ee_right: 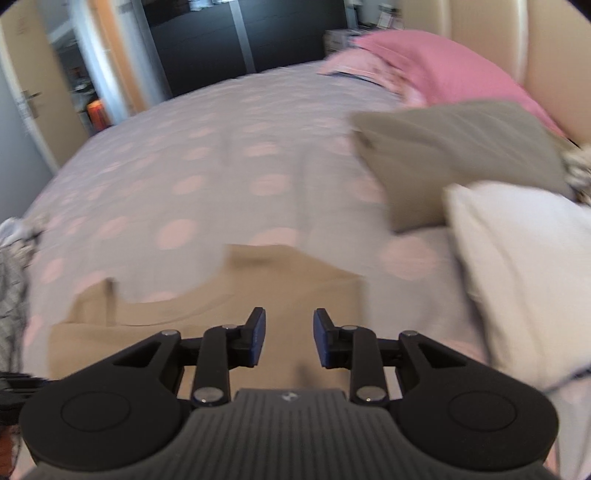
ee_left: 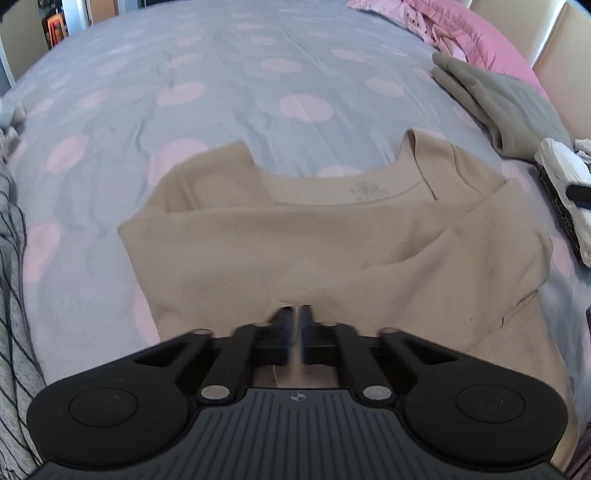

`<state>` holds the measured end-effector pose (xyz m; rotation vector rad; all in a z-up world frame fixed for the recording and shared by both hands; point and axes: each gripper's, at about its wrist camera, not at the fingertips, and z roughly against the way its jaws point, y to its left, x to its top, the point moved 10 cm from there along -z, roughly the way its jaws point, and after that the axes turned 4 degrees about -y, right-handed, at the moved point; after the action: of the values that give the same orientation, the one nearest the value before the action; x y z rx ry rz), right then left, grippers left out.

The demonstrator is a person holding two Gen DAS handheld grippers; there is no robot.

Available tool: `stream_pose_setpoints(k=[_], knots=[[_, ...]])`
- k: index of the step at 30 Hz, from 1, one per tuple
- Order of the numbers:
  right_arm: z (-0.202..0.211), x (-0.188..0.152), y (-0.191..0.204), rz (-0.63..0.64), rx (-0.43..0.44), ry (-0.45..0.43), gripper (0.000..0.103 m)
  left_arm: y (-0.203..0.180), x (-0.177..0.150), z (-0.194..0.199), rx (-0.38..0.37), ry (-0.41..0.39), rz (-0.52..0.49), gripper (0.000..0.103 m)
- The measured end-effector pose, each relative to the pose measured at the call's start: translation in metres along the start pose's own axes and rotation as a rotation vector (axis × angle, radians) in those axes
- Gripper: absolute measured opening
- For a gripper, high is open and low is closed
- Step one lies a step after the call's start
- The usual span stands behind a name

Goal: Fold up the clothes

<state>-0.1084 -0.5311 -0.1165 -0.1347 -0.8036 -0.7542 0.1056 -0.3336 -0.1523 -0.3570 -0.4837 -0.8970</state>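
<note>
- The beige top [ee_left: 332,240] lies flat on the bed right in front of my left gripper [ee_left: 295,314], neckline at the far side from me, one sleeve folded in across the body on the right.
- My left gripper is pressed together on a pinch of the top's near edge; cloth shows between the blue pads [ee_left: 306,332] and bunches at the tips.
- My right gripper [ee_right: 289,339] hangs over the same top [ee_right: 221,295], fingers spread, nothing between them; this view is blurred.
- The grey bedspread with pink dots [ee_left: 221,92] stretches away beyond both grippers.
- Ahead and to the right of my left gripper sits a folded olive-grey garment [ee_left: 509,107]; nearer on that side lies a white cloth [ee_left: 565,166].
- A pink pillow [ee_left: 480,33] lies at the far right.
- A grey striped cloth [ee_left: 14,295] lies at the left of my left gripper.
</note>
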Motion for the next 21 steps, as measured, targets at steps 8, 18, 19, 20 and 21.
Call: stream_pose_setpoints(k=[8,18,19,20,21], knots=[[-0.013,-0.038,-0.053,0.011,-0.102,0.094,0.032,-0.008,0.070,0.080,-0.120,-0.281,0.089,0.000],[-0.025,-0.068,-0.024,0.176,-0.019,0.079,0.033,0.026,0.123,0.119,-0.164,-0.439,0.268,0.000],[-0.027,-0.066,-0.021,0.192,-0.016,0.066,0.033,0.031,0.124,0.117,-0.148,-0.436,0.278,0.000],[-0.028,-0.064,-0.019,0.201,-0.009,0.056,0.033,0.037,0.123,0.114,-0.134,-0.431,0.286,0.000],[-0.030,-0.062,-0.017,0.206,0.001,0.050,0.033,0.042,0.122,0.110,-0.122,-0.423,0.294,0.000]])
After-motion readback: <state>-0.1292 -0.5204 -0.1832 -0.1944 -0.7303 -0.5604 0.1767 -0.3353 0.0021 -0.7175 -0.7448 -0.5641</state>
